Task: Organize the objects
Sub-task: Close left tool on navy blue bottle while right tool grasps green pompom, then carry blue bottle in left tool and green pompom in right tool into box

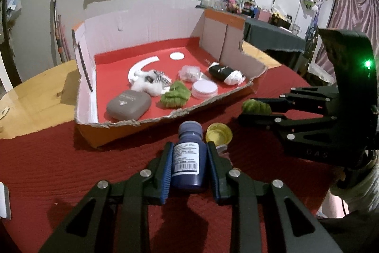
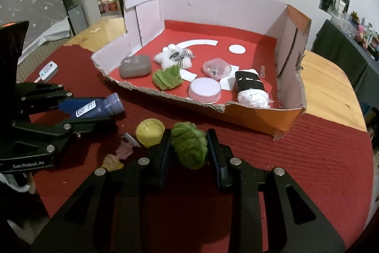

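Left wrist view: left gripper (image 1: pixel 188 165) clamps 1 blue bottle (image 1: pixel 188 158) lengthwise, cap toward the cardboard tray (image 1: pixel 165 119); right gripper (image 2: pixel 189 148) squeezes 1 of 2 green fuzzy scrunchies (image 2: pixel 189 146) before that tray

Dark blue bottle (image 1: pixel 188 158), white barcode label, cap pointing away, clamped between the left gripper (image 1: pixel 188 166) fingers above the red cloth. Green fuzzy bundle (image 2: pixel 189 148) pinched in the right gripper (image 2: pixel 189 151). Yellow lid (image 2: pixel 150 132), open side up, on the cloth between them. Torn cardboard tray (image 2: pixel 255 114), red floor, holds: grey case (image 2: pixel 135 66), white plush toy (image 2: pixel 173 56), second green bundle (image 2: pixel 167 77), round pink-rimmed tin (image 2: pixel 205 89), clear container (image 2: pixel 216 68) of small items, possibly hardware, and black-and-white roll (image 2: pixel 251 89).
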Motion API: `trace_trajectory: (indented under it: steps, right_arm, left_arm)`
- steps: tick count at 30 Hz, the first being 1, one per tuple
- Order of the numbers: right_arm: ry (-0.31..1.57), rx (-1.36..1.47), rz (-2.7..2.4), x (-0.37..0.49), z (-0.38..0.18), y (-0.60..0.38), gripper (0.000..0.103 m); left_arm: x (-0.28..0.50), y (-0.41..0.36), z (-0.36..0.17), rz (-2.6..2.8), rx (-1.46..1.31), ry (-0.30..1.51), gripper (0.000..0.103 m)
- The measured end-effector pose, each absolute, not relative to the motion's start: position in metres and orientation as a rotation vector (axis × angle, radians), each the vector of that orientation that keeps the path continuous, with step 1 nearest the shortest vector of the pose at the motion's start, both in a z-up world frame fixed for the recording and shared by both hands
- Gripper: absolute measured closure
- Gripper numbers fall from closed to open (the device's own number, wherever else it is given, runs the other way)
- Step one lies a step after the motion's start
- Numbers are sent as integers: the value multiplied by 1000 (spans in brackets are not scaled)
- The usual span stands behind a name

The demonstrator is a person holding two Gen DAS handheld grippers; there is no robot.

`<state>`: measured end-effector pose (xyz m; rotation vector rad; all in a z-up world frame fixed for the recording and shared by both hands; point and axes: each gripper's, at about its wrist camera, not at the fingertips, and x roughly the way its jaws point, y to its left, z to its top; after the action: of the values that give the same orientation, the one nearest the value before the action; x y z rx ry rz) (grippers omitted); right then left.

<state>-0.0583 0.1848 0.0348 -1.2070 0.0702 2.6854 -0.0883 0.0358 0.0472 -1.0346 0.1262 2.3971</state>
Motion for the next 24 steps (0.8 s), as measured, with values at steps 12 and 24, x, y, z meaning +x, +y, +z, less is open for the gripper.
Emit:
trace_trajectory:
  steps: [12,24]
  right_arm:
    - [75,-1157,2720,-45,50,175,76]
    - [94,-1163,2724,-42,49,175,76]
  left_arm:
    - [-78,28,62,2436,-989,103,75]
    - [-76,25,63,2447,-992,90,75]
